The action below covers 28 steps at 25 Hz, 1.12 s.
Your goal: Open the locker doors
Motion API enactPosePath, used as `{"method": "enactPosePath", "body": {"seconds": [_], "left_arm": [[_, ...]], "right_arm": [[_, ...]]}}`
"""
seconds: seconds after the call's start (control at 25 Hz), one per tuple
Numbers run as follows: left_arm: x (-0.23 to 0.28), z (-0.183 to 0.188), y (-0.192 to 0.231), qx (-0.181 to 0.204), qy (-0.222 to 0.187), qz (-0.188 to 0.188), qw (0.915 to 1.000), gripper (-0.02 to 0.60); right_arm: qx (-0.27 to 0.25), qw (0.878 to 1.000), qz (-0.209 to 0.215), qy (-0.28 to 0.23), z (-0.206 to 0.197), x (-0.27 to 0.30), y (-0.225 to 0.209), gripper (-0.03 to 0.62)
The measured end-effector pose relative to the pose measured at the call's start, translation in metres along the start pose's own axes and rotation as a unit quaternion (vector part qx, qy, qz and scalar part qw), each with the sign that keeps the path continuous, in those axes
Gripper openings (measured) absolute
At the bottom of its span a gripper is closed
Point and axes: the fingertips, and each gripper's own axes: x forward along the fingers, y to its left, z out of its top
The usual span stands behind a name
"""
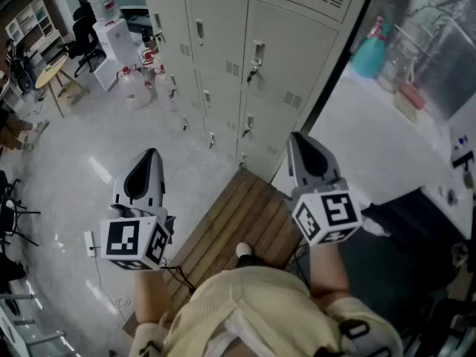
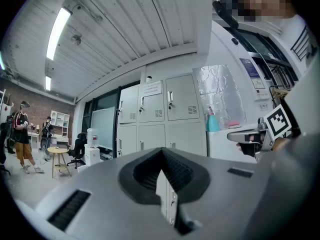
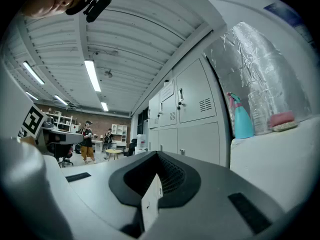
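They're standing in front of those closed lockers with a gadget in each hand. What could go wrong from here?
1. The left hand-held gripper and right hand-held gripper both have jaws shut, short of the lockers. The small keyed latch may be easy to bump or miss unless they open first.
2. The person stands on a slatted wooden platform with a cable on the floor beside it, so stepping forward could mean a trip.
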Motion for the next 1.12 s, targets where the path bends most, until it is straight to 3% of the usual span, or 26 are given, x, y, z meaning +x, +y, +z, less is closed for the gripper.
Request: {"method": "enactPosePath", "body": {"seconds": [0.52, 1.12], "left_arm": [[0.067, -0.017, -0.015, -0.017, 0.018, -0.018, 0.9995, -0.006], [0.098, -0.036, -0.026, -0.063, 0.014, -0.033, 0.9973, -0.006]], "right_arm": [[0.029, 1.0, -0.001, 0.009, -0.019, 0.046, -0.041, 0.005], [0.091, 0.995, 0.044, -0.016, -0.033, 0.086, -0.056, 0.005]]}}
